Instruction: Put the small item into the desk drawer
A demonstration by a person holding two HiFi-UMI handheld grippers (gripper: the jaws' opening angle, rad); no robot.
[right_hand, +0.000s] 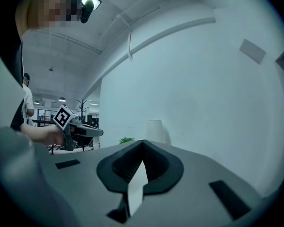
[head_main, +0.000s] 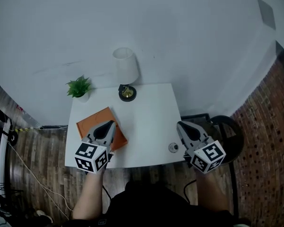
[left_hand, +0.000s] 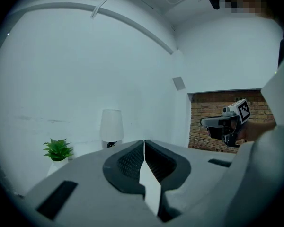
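Shows left tool (head_main: 108,125) and right tool (head_main: 183,126) closed tight and empty, poised over the surface's (head_main: 146,112) front edge, with small item (head_main: 173,147) near front-right corner, probably the next pickup.

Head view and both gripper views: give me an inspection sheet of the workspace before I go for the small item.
Surface: white desk, set against the wall.
Job's things: small round item near the front edge; drawer not visible.
Clutter: orange book, lamp, potted plant.
Grippers: left tongs shut, empty; right tongs shut, empty.
Cables: pale cable on the floor, left.
Surroundings: white wall; black round seat right of the desk.
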